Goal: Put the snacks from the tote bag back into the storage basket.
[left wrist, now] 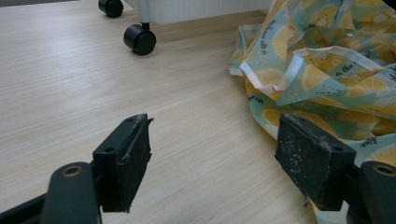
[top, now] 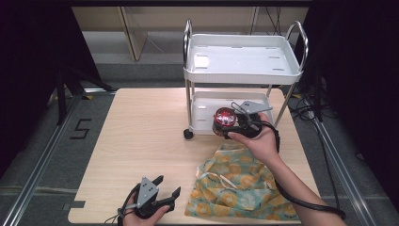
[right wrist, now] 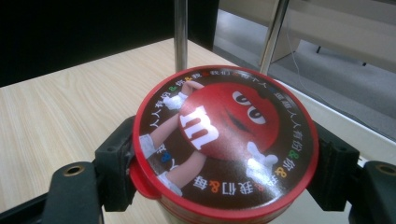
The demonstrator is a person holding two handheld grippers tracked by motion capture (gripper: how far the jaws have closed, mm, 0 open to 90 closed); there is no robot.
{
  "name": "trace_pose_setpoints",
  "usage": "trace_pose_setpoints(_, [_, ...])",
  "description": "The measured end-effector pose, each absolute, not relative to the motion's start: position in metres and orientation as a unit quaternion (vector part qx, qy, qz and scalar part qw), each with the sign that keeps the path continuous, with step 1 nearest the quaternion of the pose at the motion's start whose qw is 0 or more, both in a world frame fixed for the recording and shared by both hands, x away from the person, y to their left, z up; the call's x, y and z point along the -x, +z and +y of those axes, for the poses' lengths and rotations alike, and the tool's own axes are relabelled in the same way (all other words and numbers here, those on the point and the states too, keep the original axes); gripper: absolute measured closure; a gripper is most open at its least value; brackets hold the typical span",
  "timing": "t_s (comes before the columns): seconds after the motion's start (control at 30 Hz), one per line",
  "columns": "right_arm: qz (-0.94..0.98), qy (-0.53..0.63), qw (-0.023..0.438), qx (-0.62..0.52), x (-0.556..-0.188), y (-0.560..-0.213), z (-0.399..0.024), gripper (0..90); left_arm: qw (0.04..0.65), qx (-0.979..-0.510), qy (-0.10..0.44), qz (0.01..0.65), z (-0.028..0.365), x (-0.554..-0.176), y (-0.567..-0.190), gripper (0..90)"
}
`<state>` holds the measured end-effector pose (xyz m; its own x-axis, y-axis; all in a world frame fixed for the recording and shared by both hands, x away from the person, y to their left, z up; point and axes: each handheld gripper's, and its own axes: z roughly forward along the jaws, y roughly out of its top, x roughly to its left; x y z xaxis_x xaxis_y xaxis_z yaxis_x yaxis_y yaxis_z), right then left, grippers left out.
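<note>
A round candy tub with a red lid (top: 225, 120) (right wrist: 224, 140) is held upright in my right gripper (top: 230, 123) (right wrist: 224, 163), whose jaws are shut on its sides. It hangs just in front of the lower shelf of the white cart (top: 207, 126). A lemon-print cloth bag (top: 235, 186) (left wrist: 327, 60) lies crumpled on the table near the front right. My left gripper (top: 169, 186) (left wrist: 215, 158) stands open low over the wood at the front edge, just left of the bag, with nothing between its fingers.
The white two-shelf cart (top: 242, 73) stands at the table's far edge, its black castor (top: 188, 134) (left wrist: 139, 39) on the wood. Metal cart posts (right wrist: 180, 35) rise close behind the tub. Bare light wood tabletop (top: 141, 136) stretches to the left.
</note>
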<state>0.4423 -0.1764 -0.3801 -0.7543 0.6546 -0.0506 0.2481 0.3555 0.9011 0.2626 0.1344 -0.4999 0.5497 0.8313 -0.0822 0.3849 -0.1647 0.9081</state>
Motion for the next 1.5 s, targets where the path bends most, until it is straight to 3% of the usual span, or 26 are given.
trace_pose_setpoints(1.5, [0.792, 0.488, 0.211, -0.301, -0.458, -0.390, -0.162, 26.7, 0.501, -0.727, 0.226, 0.412, 0.134, -0.263, -0.500, 25.9])
